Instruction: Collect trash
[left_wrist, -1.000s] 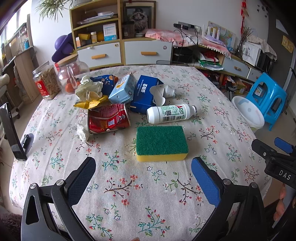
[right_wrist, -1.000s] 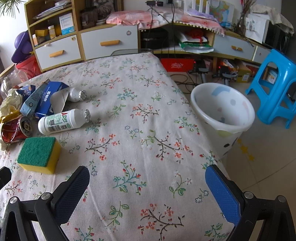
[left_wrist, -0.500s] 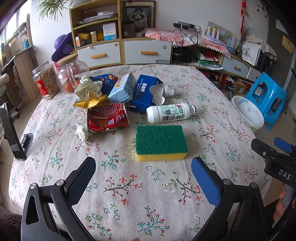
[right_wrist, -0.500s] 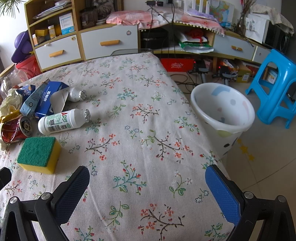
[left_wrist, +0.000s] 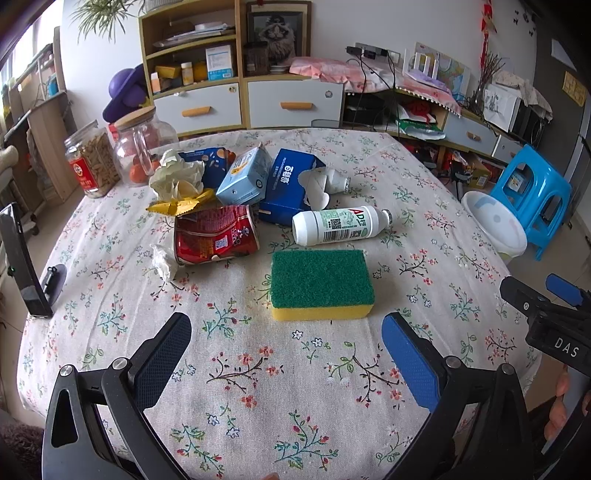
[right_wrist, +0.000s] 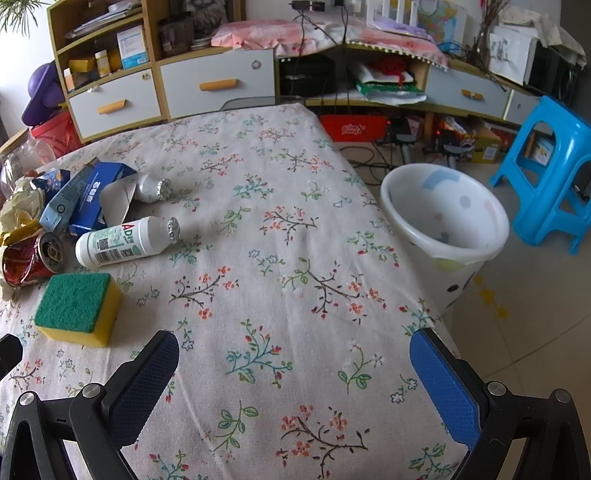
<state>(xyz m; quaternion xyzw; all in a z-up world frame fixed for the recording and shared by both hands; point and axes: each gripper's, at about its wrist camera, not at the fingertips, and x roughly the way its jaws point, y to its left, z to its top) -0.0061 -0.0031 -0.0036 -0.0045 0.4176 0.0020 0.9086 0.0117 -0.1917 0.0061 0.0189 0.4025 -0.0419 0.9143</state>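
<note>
We've got both tools wide open, empty — left gripper (left_wrist: 286, 334) hangs over the floral table (left_wrist: 258, 369) just near of the green-and-yellow sponge (left_wrist: 320, 283). Right gripper (right_wrist: 293, 354) sits over bare cloth at the table's right edge. Trash pile far-left: white bottle (left_wrist: 338, 225) on its side, crushed red can (left_wrist: 216, 234), blue carton (left_wrist: 286, 184) (plus crumpled paper (left_wrist: 177, 175)). White bin (right_wrist: 445, 221) stands on the floor, right of the table.

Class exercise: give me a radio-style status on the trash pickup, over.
Left gripper open, right gripper open, both empty above the tablecloth. Trash heaped, white bottle lying nearest the sponge. White bin on floor, path clear.
</note>
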